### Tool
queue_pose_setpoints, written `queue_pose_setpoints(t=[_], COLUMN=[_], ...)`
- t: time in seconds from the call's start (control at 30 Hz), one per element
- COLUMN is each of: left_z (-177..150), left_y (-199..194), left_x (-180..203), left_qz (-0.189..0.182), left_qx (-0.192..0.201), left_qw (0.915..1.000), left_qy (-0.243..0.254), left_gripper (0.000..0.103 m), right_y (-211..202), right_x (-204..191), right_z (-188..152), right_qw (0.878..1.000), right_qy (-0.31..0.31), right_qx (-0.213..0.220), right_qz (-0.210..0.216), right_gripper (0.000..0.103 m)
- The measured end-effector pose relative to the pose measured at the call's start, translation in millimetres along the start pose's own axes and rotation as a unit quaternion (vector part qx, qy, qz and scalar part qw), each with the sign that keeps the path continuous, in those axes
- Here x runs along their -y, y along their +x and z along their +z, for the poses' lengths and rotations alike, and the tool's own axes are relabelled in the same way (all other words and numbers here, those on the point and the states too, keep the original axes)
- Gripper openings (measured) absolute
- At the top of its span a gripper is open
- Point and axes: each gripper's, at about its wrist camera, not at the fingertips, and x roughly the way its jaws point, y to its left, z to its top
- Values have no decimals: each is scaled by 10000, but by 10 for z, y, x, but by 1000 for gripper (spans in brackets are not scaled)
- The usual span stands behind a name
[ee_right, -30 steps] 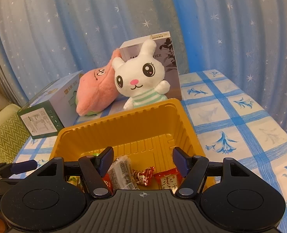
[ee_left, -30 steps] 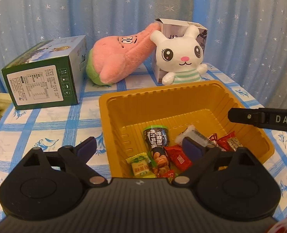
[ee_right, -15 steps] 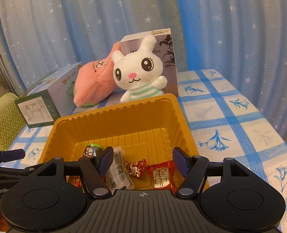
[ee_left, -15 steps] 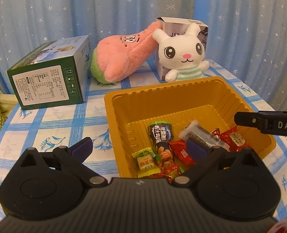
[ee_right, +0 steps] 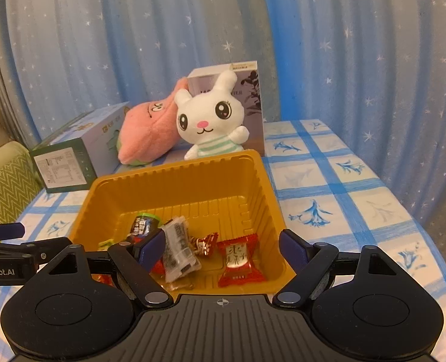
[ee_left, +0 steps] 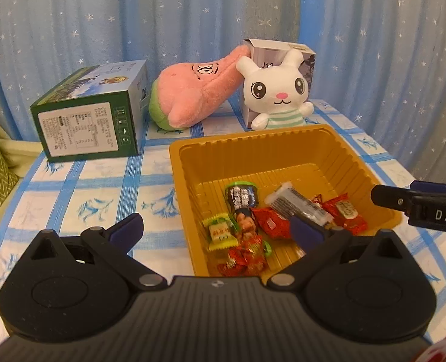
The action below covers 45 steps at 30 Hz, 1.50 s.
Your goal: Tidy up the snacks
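Note:
A yellow plastic tray (ee_left: 253, 144) (ee_right: 180, 178) sits on the blue-checked tablecloth and holds several wrapped snacks: a dark tube snack (ee_left: 241, 202), a grey-black packet (ee_left: 298, 205) (ee_right: 179, 249), red candies (ee_left: 345, 211) (ee_right: 239, 261) and a yellow-green candy (ee_left: 221, 232). My left gripper (ee_left: 215, 229) is open and empty, straddling the tray's near left wall. My right gripper (ee_right: 223, 246) is open and empty above the tray's near edge. It also shows at the right of the left wrist view (ee_left: 419, 206).
Behind the tray stand a white rabbit plush (ee_left: 278, 96) (ee_right: 212, 120), a pink plush (ee_left: 192, 93) (ee_right: 147, 132) and a grey box (ee_left: 283, 57) (ee_right: 247, 96). A green carton (ee_left: 87, 120) (ee_right: 69, 163) lies at the back left. A blue star curtain hangs behind.
Both grippers have drawn back and up from the tray, so more of the tray and table shows. Both stay open and empty.

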Motion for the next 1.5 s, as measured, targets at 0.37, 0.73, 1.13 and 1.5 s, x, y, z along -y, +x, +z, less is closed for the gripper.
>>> queue_pose_setpoints(t=[0.37, 0.73, 1.13, 1.5], left_z=[-328, -868, -1308, -1385], left_y=[-678, -1341, -2107, -2754], left_x=[73, 93, 331, 511], left_qz=[-78, 110, 301, 444], left_qx=[22, -51, 89, 267], left_qw=[9998, 9989, 9977, 9973], left_qy=[-178, -456, -600, -519], left_gripper=[103, 103, 102, 103], right_y=[-683, -1355, -2113, -2722], right_x=[-137, -210, -346, -500], right_z=[-282, -668, -994, -1255], right_qw=[10000, 9999, 9995, 9992], right_qy=[-6, -43, -95, -25], right_qx=[85, -131, -289, -328], right_qz=[-26, 18, 76, 221], right_gripper=[82, 82, 82, 82])
